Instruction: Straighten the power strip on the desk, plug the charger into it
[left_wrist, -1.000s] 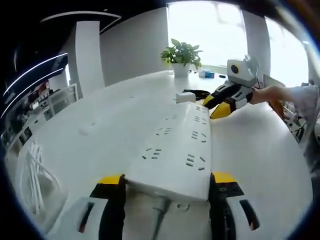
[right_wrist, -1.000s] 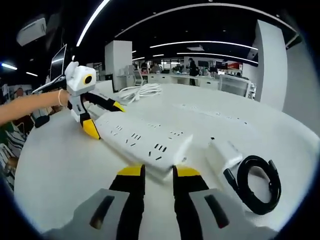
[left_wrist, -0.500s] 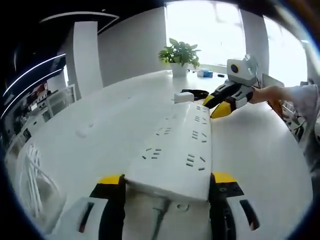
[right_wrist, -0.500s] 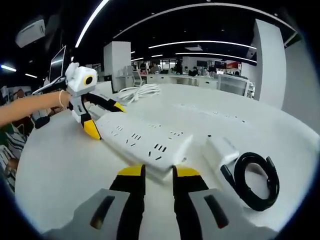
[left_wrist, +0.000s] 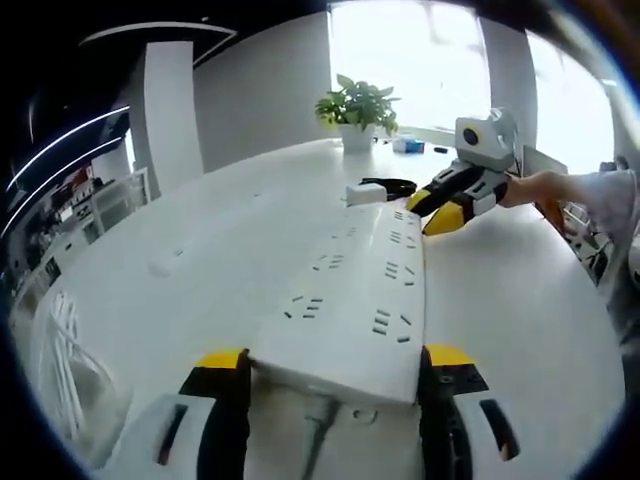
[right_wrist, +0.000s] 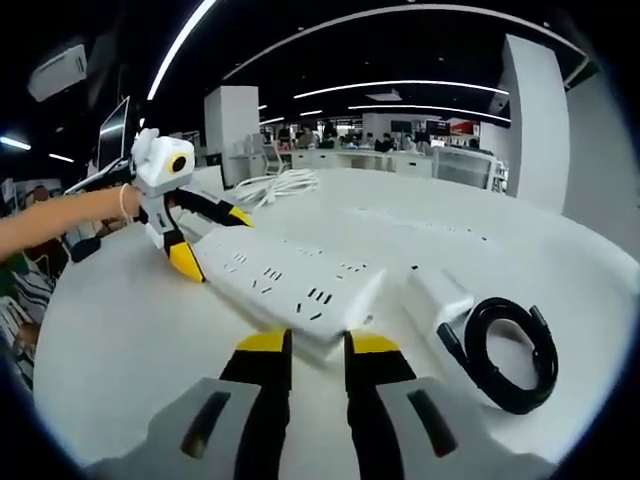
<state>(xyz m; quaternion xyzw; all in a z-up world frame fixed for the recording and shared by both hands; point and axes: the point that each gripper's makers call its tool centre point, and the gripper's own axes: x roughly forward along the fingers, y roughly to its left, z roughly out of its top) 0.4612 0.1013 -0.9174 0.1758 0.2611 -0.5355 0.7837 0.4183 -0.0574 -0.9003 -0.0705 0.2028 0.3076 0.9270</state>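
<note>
A long white power strip (left_wrist: 355, 290) lies on the white desk (left_wrist: 200, 260). My left gripper (left_wrist: 337, 362) is shut on its near end, one jaw on each long side. In the right gripper view the same strip (right_wrist: 290, 280) runs away to the left, where the left gripper (right_wrist: 210, 240) straddles its far end. My right gripper (right_wrist: 318, 345) has its jaws close together, with the strip's near corner pinched between the tips. In the left gripper view the right gripper (left_wrist: 440, 205) sits at the strip's far right corner. The white charger (right_wrist: 440, 298) with its coiled black cable (right_wrist: 505, 350) lies just right of the strip.
A potted plant (left_wrist: 358, 105) stands at the desk's far end, beyond the charger (left_wrist: 365, 192). A bundle of white cable (right_wrist: 275, 183) lies behind the strip. A person's hand (left_wrist: 540, 188) and forearm (right_wrist: 60, 212) hold the grippers. Office desks fill the background.
Both views have drifted slightly with the hands. The strip stays held at both ends, and the charger and cable have not moved on the desk.
</note>
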